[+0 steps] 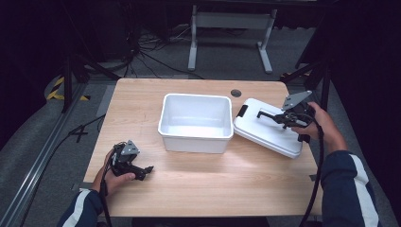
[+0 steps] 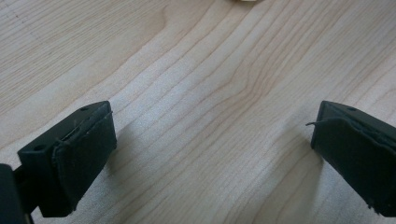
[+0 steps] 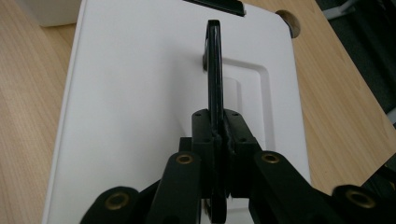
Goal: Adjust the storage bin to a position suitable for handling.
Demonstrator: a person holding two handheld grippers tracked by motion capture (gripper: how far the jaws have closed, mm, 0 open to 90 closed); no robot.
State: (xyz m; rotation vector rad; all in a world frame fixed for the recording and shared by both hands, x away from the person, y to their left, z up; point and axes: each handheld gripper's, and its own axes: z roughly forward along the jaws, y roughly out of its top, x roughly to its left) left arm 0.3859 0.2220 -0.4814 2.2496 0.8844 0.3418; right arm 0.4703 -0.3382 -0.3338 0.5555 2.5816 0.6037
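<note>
Since the table point(image 1: 198, 189) is bare around the open white tub point(image 1: 196, 122), the white lid point(image 1: 265, 130) lying tilted against the tub's right side looks free to lift by its black handle point(image 3: 214, 70). The right gripper point(image 3: 218, 135) has its jaws pressed together on that handle; best raise it level, carry it over the tub, square the corners. The left gripper point(image 2: 212, 144), jaws spread over bare wood near the front-left corner, could steady the tub's wall.

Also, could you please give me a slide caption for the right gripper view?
Right gripper shut on the raised black handle of the white lid on the wooden table.
</note>
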